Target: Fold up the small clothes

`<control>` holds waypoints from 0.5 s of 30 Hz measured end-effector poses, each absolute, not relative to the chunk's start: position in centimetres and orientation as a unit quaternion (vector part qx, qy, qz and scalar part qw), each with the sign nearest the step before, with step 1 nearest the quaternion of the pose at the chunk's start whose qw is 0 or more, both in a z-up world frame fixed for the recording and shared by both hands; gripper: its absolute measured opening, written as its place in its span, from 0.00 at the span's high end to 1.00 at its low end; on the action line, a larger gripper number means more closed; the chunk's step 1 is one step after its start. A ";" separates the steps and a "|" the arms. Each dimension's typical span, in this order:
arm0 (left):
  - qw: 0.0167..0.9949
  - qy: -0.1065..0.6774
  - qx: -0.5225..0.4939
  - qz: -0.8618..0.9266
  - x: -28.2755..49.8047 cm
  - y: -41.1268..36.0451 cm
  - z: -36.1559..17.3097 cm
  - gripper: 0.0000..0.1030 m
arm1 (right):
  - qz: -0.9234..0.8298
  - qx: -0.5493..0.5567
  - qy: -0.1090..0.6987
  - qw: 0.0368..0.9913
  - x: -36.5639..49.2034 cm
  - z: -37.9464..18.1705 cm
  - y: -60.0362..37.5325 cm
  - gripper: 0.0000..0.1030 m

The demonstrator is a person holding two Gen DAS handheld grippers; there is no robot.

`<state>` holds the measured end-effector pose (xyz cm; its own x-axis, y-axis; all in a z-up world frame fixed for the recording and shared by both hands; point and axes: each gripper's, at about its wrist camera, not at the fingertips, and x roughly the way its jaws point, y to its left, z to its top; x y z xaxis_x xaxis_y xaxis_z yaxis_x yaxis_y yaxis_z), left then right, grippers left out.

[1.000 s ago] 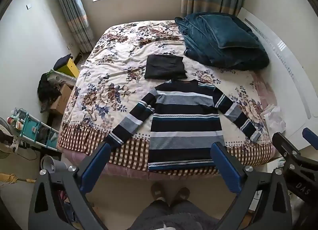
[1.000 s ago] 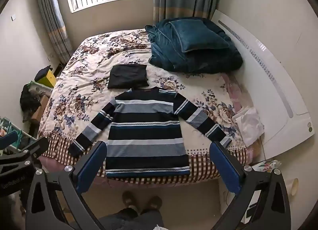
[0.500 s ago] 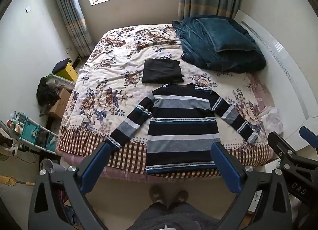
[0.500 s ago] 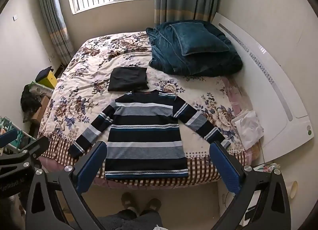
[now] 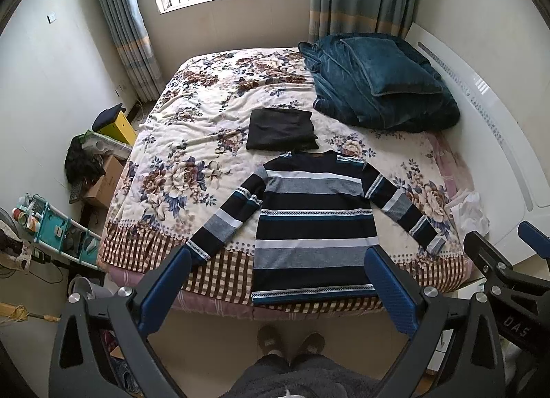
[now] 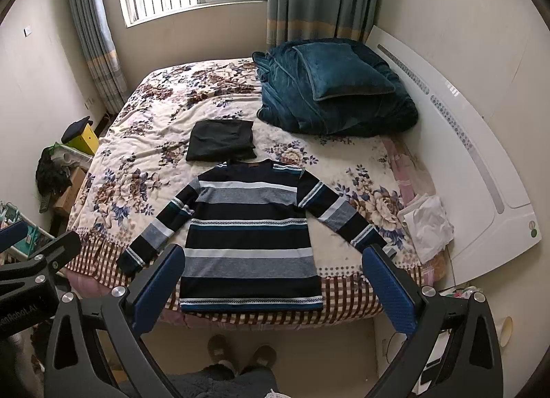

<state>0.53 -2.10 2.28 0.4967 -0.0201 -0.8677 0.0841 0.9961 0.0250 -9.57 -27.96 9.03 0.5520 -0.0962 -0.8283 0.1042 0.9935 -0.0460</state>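
A striped navy, grey and white sweater (image 5: pixel 314 226) lies flat on the floral bed (image 5: pixel 192 143), sleeves spread, hem at the near edge; it also shows in the right wrist view (image 6: pixel 249 236). A folded black garment (image 5: pixel 280 130) lies just beyond its collar, also in the right wrist view (image 6: pixel 221 140). My left gripper (image 5: pixel 278 260) is open and empty, held above the floor short of the bed. My right gripper (image 6: pixel 271 258) is open and empty, likewise short of the bed, and its tip shows at the right of the left wrist view (image 5: pixel 505 264).
A teal quilt with a pillow (image 5: pixel 381 85) is piled at the far right of the bed. A white headboard (image 6: pixel 481 171) runs along the right. White cloth (image 6: pixel 429 226) lies by it. Boxes and a rack (image 5: pixel 55 233) stand at left. The person's slippered feet (image 5: pixel 292 343) are below.
Both grippers have drawn back and up from the bed, so the sweater looks smaller and farther. Nothing on the bed has moved.
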 end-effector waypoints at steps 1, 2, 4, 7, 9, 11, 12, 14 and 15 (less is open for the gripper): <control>0.865 0.500 0.031 -0.030 0.6 -2.0 2.3 0.00 | -0.057 0.004 0.470 0.881 -9.5 9.1 -28.0 0.00; 0.865 0.501 0.031 -0.030 0.6 -2.0 2.3 0.00 | -0.057 0.004 0.469 0.881 -9.5 9.2 -28.0 0.00; 0.864 0.501 0.031 -0.030 0.6 -2.1 2.4 0.00 | -0.058 0.004 0.469 0.881 -9.4 9.3 -28.1 0.00; 0.864 0.502 0.030 -0.031 0.8 -2.0 2.7 0.00 | -0.057 0.004 0.468 0.882 -9.4 9.5 -28.1 0.00; 0.864 0.501 0.030 -0.031 1.0 -2.1 3.1 0.00 | -0.056 0.004 0.468 0.882 -9.4 9.6 -28.1 0.00; 0.864 0.501 0.030 -0.031 0.9 -2.1 3.0 0.00 | -0.057 0.005 0.467 0.882 -9.5 9.6 -28.1 0.00; 0.865 0.500 0.029 -0.031 0.9 -2.1 3.0 0.00 | -0.057 0.004 0.467 0.882 -9.4 9.7 -28.0 0.00; 0.865 0.500 0.030 -0.031 1.0 -2.1 3.0 0.00 | -0.056 0.005 0.466 0.883 -9.5 9.7 -28.1 0.00; 0.865 0.500 0.029 -0.031 1.0 -2.1 3.1 0.00 | -0.056 0.004 0.466 0.883 -9.5 9.7 -28.1 0.00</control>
<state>0.97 -2.05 3.12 0.4975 -0.0248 -0.8671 0.0835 0.9963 0.0194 -9.49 -28.05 9.70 0.5592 -0.0949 -0.8236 0.1030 0.9937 -0.0446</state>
